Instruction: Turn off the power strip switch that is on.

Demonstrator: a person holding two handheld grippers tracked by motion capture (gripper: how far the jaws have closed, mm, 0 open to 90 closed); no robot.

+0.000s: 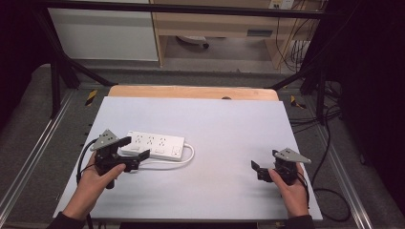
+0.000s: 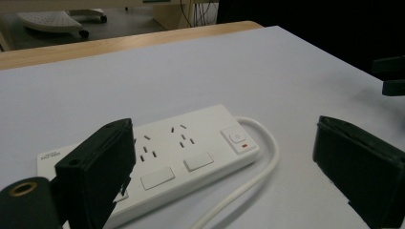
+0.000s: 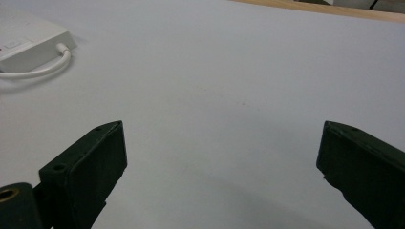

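Note:
A white power strip (image 1: 155, 145) lies on the left half of the table, with several sockets and a switch at its right end. Its white cable (image 1: 184, 157) loops from that end back along the front side toward my left gripper (image 1: 135, 149). That gripper is open at the strip's left end, its jaws wide apart with nothing gripped. In the left gripper view the strip (image 2: 181, 152) lies between and beyond the jaws, and the left jaw covers its near corner. My right gripper (image 1: 264, 161) is open over bare table at the right, far from the strip (image 3: 28, 45).
A pale grey mat (image 1: 215, 119) covers the table, with a wooden edge (image 1: 191, 92) at the far side. Black frame bars and floor cables (image 1: 329, 143) surround the table. A wooden desk (image 1: 215, 24) stands beyond.

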